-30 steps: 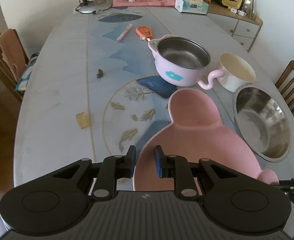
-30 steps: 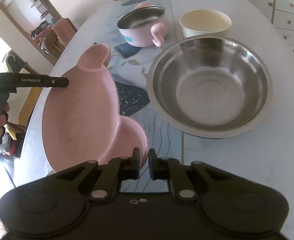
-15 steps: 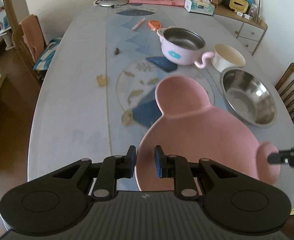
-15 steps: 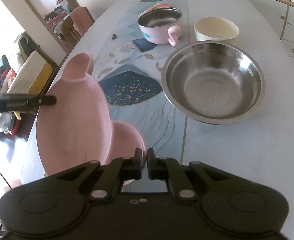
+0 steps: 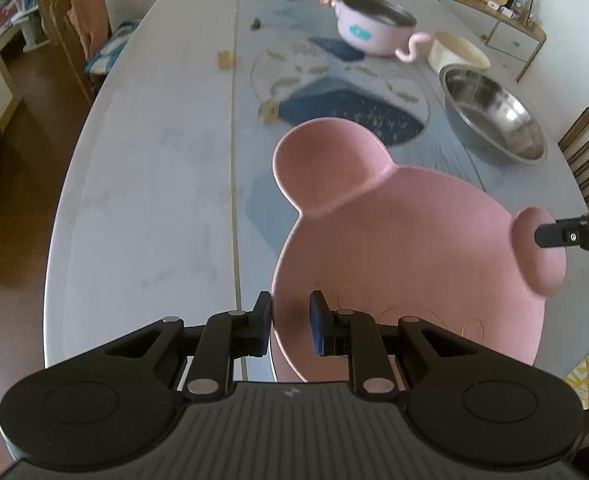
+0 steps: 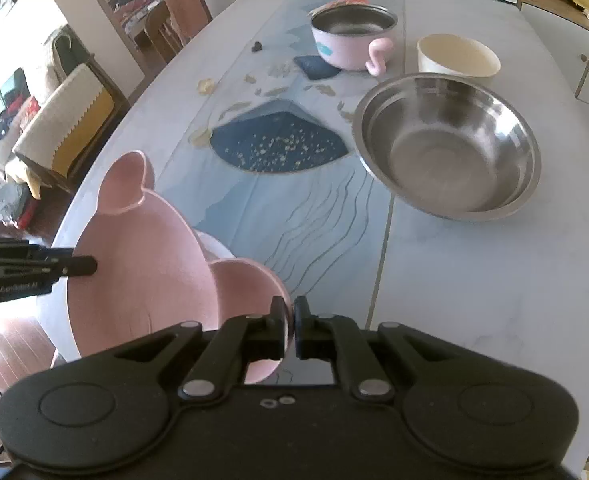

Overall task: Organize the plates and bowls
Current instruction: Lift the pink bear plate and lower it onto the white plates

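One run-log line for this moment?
pink bear-shaped plate: lifted off table | left gripper: shut on rim | right gripper: shut on ear | steel bowl: on table

My pink bear-eared plate (image 5: 410,248) hangs tilted over the bench's near edge. At two o'clock from it lies an empty steel bowl (image 6: 446,148); beyond, at twelve, a cream bowl (image 6: 457,56) and a pink handled pot (image 6: 352,36), both upright.
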`<state>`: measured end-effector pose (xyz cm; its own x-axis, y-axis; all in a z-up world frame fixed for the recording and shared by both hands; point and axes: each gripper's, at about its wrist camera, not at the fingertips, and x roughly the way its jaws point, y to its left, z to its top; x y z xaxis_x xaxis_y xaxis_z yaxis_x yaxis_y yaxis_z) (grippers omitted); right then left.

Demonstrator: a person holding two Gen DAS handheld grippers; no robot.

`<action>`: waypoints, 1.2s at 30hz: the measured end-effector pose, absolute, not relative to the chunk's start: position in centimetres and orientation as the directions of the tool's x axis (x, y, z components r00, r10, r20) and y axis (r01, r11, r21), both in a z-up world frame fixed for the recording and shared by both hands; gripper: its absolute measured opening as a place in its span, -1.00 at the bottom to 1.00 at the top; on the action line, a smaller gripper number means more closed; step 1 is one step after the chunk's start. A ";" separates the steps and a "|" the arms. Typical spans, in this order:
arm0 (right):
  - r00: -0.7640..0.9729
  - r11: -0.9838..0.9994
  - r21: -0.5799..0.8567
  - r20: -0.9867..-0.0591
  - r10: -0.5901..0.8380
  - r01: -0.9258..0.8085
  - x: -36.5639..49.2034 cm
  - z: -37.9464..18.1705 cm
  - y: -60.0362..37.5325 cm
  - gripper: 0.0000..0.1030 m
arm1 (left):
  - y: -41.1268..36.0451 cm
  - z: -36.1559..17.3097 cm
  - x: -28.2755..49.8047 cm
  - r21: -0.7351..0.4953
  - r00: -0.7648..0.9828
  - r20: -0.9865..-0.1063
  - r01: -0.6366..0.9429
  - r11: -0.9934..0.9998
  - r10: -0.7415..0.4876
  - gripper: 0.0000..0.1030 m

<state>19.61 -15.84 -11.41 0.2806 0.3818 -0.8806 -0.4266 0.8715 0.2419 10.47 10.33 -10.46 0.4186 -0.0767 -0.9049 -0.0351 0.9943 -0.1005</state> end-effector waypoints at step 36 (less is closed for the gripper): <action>0.254 0.873 0.161 -0.918 0.304 -0.461 21.5 -13.7 -13.1 -0.76 | 10.0 -12.4 7.9 -0.103 0.351 -0.932 -0.023 0.994 -0.088 -0.63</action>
<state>21.46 -13.08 -13.72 0.2545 0.3042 -0.9180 -0.4608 0.8727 0.1614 7.91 9.98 -12.40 0.3509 -0.0885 -0.9322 -0.0226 0.9944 -0.1029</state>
